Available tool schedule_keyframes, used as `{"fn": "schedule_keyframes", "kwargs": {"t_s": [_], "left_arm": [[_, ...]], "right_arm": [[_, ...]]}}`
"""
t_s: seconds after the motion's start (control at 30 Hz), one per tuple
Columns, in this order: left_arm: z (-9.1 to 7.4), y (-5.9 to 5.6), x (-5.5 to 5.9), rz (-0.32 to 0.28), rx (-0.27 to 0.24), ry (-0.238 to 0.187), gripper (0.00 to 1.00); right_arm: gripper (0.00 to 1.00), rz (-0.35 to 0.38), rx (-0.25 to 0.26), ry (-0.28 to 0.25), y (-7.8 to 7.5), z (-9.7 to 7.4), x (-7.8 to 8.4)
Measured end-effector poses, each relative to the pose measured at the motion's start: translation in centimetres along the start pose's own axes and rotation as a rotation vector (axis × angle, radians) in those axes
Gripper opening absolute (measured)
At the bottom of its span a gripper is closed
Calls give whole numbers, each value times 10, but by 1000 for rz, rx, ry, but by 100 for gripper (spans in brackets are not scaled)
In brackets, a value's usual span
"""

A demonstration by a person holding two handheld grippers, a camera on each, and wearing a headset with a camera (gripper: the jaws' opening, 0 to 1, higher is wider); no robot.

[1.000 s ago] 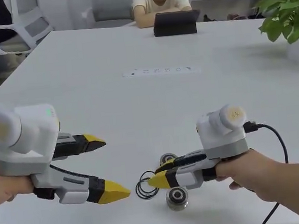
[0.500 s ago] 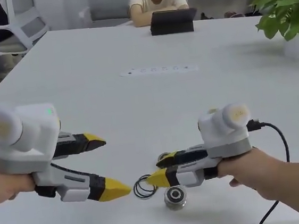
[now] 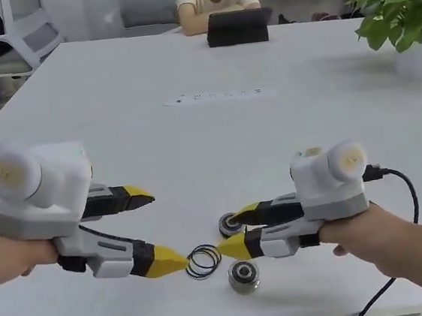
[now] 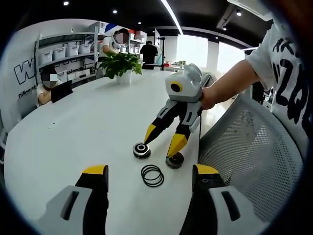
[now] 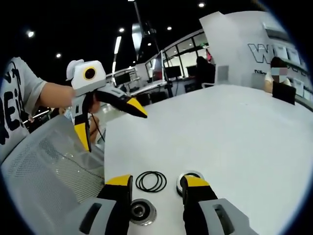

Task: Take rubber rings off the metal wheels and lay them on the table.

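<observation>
In the head view we hold the left gripper (image 3: 166, 229) wide open and the right gripper (image 3: 230, 234) narrower, both empty. The rubber rings (image 3: 203, 261) lie between them, beside the metal wheels (image 3: 243, 274) and near the table (image 3: 194, 144) edge. In the left gripper view, open tabletop stretches beyond. In the right gripper view, the edge runs close alongside.

Rubber rings (image 3: 202, 261) on table (image 3: 194, 144) btwn L gripper (image 3: 167, 230) & R gripper (image 3: 227, 234), far wheel (image 3: 226, 226) behind, near wheel (image 3: 243, 274) in front

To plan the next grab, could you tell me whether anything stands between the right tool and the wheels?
Nothing visible does. The open right tool sits right beside the far wheel and near wheel; the loose rings lie just past its tips.
</observation>
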State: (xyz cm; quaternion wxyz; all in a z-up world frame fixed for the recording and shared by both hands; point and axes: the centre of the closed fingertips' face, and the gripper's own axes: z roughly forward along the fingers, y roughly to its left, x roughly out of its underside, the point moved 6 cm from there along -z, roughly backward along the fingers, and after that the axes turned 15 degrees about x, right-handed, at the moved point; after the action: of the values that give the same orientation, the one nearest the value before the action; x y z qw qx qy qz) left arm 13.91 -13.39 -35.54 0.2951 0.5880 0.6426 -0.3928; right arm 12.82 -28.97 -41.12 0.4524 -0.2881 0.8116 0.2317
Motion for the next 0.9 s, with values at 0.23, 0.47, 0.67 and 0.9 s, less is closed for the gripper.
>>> {"fn": "schedule_keyframes", "kwargs": {"t_s": [0.23,0.47,0.67,0.9], "left_arm": [[8,4,-5,1,5,-3,66],[16,8,-10,0,5,-8,62],[24,14,-11,-11,7,-9,59],[32,22,-10,-16,6,1,56]], "right_arm": [[40,-16,31,-22,-9,-7,-2],[37,-41,58,-30,-17,-10,1],[34,-55,78,-28,-24,-12,5],[32,-54,96,-20,-33,-13,11]]}}
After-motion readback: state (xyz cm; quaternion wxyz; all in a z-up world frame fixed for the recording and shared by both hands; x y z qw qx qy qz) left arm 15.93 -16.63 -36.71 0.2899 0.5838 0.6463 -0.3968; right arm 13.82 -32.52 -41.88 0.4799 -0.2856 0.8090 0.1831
